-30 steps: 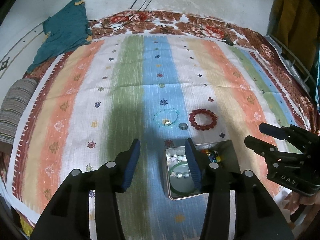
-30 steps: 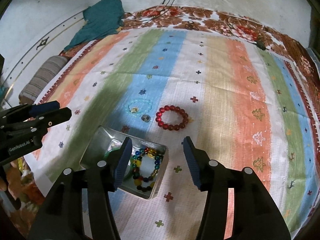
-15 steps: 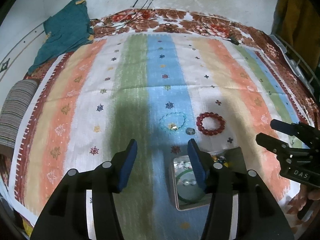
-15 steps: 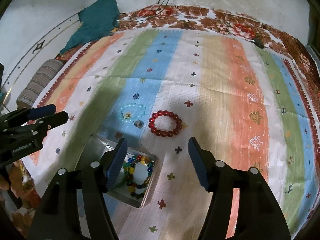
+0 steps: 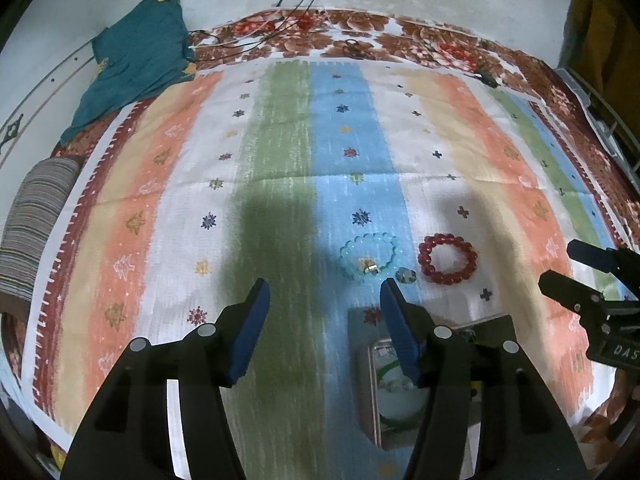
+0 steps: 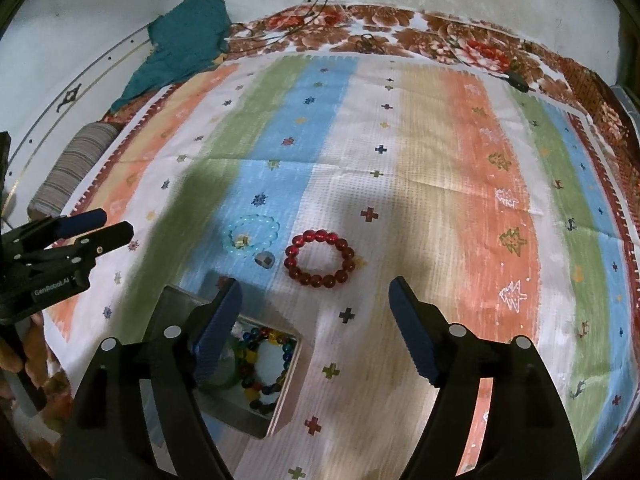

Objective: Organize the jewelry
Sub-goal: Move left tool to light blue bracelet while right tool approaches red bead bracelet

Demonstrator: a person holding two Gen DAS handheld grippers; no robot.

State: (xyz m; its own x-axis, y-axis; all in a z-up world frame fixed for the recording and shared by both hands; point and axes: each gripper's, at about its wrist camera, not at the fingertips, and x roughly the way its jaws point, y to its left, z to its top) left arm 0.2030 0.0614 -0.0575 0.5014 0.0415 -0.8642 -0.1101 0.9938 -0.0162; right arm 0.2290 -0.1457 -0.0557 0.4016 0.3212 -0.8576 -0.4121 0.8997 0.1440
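Note:
A red bead bracelet (image 6: 319,258) lies on the striped cloth, with a pale blue bead bracelet (image 6: 251,234) to its left and a small ring (image 6: 264,259) between them. They also show in the left wrist view: red bracelet (image 5: 447,258), blue bracelet (image 5: 370,255), ring (image 5: 405,275). A metal tin (image 6: 285,400) near me holds a multicoloured bead bracelet (image 6: 264,364) and a green bangle (image 5: 400,412). My right gripper (image 6: 314,312) is open and empty above the tin's far edge, short of the red bracelet. My left gripper (image 5: 324,300) is open and empty, left of the tin.
The striped cloth (image 6: 440,168) covers a floral bedspread (image 6: 400,36). A teal garment (image 5: 136,64) and cables (image 5: 256,36) lie at the far edge. A striped roll (image 5: 36,208) lies at the left. A wall stands behind.
Both grippers have drawn back and up from the tin; the tin and bracelets sit lower and nearer in both views. Both stay open and empty.

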